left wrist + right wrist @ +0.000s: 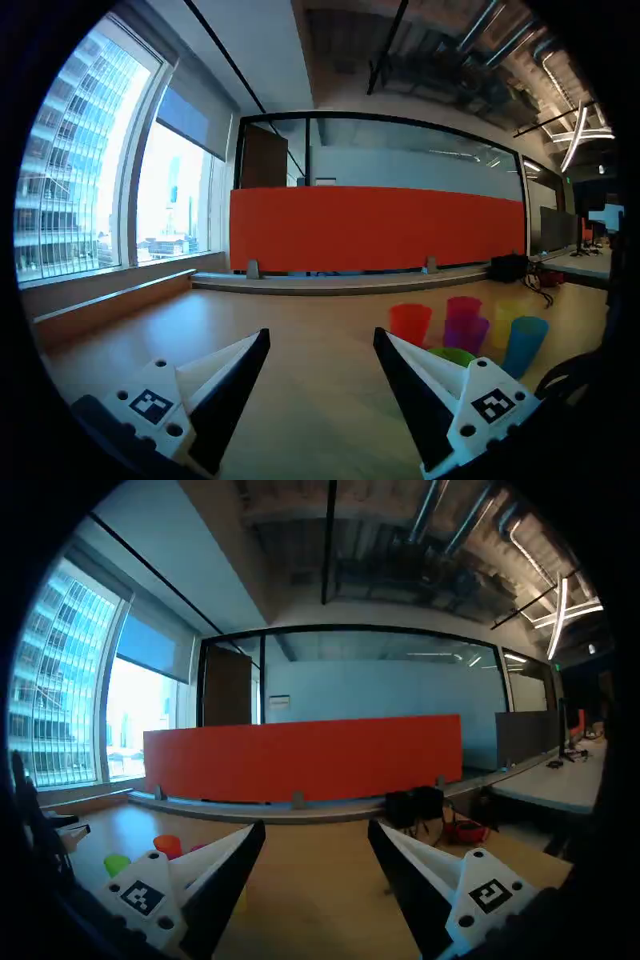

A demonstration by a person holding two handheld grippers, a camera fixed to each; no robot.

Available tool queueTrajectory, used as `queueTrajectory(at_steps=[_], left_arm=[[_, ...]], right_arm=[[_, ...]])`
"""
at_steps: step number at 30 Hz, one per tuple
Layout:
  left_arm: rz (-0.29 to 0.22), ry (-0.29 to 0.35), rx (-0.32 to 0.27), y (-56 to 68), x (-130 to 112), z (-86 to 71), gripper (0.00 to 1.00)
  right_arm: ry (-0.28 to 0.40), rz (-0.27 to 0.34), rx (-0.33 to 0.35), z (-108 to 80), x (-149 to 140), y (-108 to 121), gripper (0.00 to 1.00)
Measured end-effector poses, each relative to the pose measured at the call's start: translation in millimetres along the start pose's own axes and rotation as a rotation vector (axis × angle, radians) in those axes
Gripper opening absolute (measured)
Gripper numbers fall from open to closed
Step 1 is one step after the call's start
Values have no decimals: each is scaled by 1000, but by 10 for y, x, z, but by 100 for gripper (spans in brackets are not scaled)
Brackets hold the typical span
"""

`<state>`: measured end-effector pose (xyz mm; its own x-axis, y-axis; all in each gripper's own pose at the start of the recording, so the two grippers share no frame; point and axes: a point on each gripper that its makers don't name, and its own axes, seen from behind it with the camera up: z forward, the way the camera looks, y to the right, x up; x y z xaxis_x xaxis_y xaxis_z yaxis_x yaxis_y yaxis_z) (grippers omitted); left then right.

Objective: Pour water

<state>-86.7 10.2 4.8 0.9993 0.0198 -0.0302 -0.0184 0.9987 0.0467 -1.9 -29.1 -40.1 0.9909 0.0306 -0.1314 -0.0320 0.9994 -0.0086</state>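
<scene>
Coloured cups (466, 328) right of left hand-held gripper (321, 333).

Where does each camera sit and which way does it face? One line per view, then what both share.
Left gripper view: rides the left gripper, faces across the table toward the orange partition; open fingers low, cups right.
Right gripper view: rides the right gripper, faces the partition too; open fingers low, cups left.
Shared: table, partition, cups, windows.

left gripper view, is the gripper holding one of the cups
No, the left gripper is open and empty, and the coloured cups stand farther off on the wooden table.
</scene>
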Motion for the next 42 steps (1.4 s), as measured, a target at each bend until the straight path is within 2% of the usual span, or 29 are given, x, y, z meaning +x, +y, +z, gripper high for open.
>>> queueTrajectory(at_steps=[24, 29, 36, 42], left_arm=[[6, 0, -3, -6, 12, 1, 96], [6, 0, -3, -10, 19, 0, 96], [7, 0, -3, -11, 22, -1, 96], [7, 0, -3, -11, 17, -3, 96]], right_arm=[[18, 17, 0, -46, -1, 74, 99], [21, 5, 9, -35, -20, 80, 99], [6, -24, -3, 62, -210, 173, 99], [0, -11, -18, 194, -378, 207, 99]])
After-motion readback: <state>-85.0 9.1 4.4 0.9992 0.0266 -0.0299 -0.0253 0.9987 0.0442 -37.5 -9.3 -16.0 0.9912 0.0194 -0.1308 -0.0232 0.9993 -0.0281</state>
